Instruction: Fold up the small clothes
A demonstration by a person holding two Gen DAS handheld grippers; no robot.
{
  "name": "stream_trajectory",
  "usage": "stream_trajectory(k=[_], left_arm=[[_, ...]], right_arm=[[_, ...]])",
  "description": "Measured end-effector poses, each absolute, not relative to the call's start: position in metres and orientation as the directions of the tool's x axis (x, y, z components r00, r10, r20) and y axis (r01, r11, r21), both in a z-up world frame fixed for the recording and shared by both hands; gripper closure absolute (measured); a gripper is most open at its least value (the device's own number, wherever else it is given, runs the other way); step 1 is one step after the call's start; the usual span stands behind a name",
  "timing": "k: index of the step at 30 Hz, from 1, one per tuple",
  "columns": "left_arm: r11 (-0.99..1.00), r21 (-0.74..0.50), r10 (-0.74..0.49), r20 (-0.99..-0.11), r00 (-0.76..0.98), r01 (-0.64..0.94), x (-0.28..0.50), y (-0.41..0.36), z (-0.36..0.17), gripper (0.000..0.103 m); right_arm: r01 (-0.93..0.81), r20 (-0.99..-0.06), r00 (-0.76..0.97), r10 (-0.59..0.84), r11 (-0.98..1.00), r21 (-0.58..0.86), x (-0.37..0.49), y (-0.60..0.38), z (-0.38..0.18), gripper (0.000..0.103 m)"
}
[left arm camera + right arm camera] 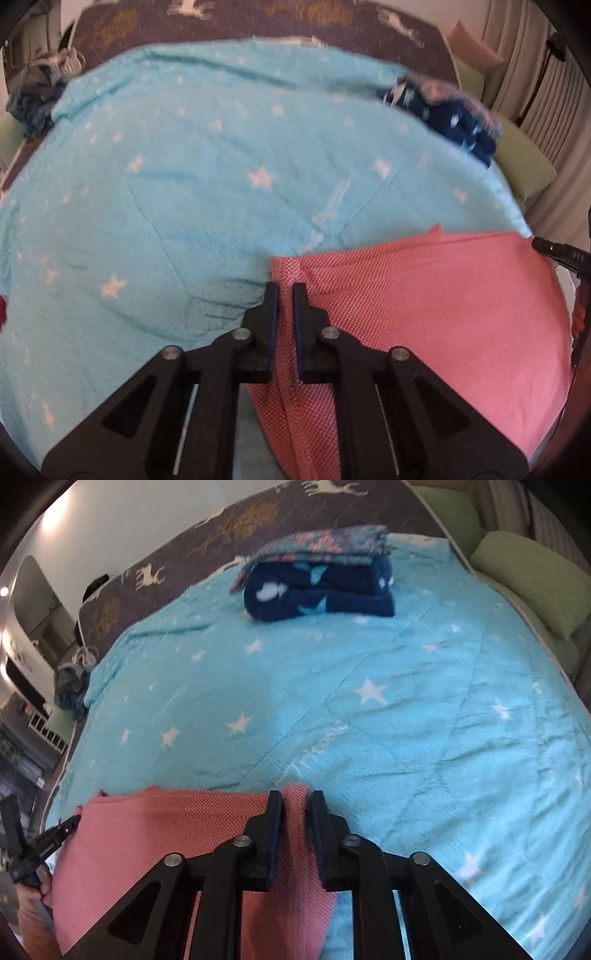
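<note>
Left wrist view: the left gripper [284, 290], black with two fingers, points down at a bed. Its jaws stand narrow, with a raised fold of the pink woven cloth garment [436, 314] running up between them; whether the pads press on the fold I cannot tell. The garment lies spread flat across the lower right of this view, on a light blue quilted blanket printed with white stars [184, 184]. At the far right edge of the blanket sits a stack of folded clothes, dark blue with white stars [454, 122] (blurred here). The tip of the right gripper [554, 251] shows at the garment's right edge.

Right wrist view: the right gripper [297, 799] has its jaws narrow around the pink garment's [166, 830] near right corner, cloth between the pads. The garment lies lower left on the blanket [406, 720]. The folded stack [321, 587] rests well beyond, topped by a patterned piece. A green pillow [532, 583] lies at upper right.
</note>
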State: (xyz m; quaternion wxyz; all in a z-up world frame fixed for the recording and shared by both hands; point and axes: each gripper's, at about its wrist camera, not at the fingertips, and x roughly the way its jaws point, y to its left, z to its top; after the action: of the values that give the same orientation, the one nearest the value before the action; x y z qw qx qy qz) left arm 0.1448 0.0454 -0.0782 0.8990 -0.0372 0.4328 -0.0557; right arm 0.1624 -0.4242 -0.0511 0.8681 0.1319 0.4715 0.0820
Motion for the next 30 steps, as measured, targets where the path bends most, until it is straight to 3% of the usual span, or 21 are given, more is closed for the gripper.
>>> stream_trajectory(k=[5,10,13,14,15,16,17,18,20,25,30], left_arm=[[0.995,-0.093,-0.1,-0.722,0.685,0.048,0.118,0.053,-0.039,0.084],[0.957,-0.232,-0.286,-0.671,0.684,0.172,0.066,0.049,-0.021,0.07],[0.944,-0.259,-0.329,-0.725,0.605,0.203,0.053,0.037,-0.047,0.061],[0.957,-0.226,-0.29,-0.758,0.584,0.182,0.053,0.035,-0.06,0.061],[0.98,-0.149,-0.196,-0.81,0.553,0.129,0.054,0.034,-0.082,0.056],[0.984,-0.14,-0.176,-0.826,0.536,0.108,0.054,0.037,-0.093,0.051],[0.977,-0.195,-0.207,-0.804,0.558,0.082,0.048,0.046,-0.097,0.051],[0.972,-0.228,-0.224,-0.798,0.56,0.063,0.045,0.051,-0.094,0.051],[0.966,-0.252,-0.235,-0.793,0.562,0.049,0.037,0.056,-0.085,0.051],[0.986,-0.153,-0.162,-0.77,0.617,0.067,0.009,0.059,-0.06,0.051],[0.974,-0.216,-0.215,-0.799,0.562,0.066,-0.017,0.069,-0.073,0.051]], right_arm=[[-0.039,-0.763,0.596,0.248,0.959,0.281,0.125,-0.435,-0.013,0.08],[-0.219,-0.7,0.559,0.444,0.894,0.392,0.065,-0.414,0.008,0.08],[-0.275,-0.701,0.485,0.523,0.852,0.446,0.045,-0.398,-0.008,0.078],[-0.25,-0.729,0.463,0.504,0.863,0.438,0.043,-0.396,-0.02,0.078],[-0.209,-0.762,0.451,0.465,0.885,0.416,0.043,-0.398,-0.031,0.079],[-0.132,-0.816,0.442,0.373,0.927,0.352,0.043,-0.403,-0.049,0.083],[-0.104,-0.812,0.454,0.367,0.927,0.36,0.041,-0.41,-0.057,0.095],[-0.08,-0.789,0.475,0.391,0.911,0.404,0.037,-0.417,-0.057,0.096],[-0.029,-0.78,0.482,0.4,0.897,0.441,0.026,-0.425,-0.05,0.093],[-0.106,-0.771,0.514,0.377,0.919,0.379,-0.003,-0.411,-0.025,0.088],[-0.151,-0.804,0.461,0.375,0.926,0.346,-0.019,-0.397,-0.039,0.081]])
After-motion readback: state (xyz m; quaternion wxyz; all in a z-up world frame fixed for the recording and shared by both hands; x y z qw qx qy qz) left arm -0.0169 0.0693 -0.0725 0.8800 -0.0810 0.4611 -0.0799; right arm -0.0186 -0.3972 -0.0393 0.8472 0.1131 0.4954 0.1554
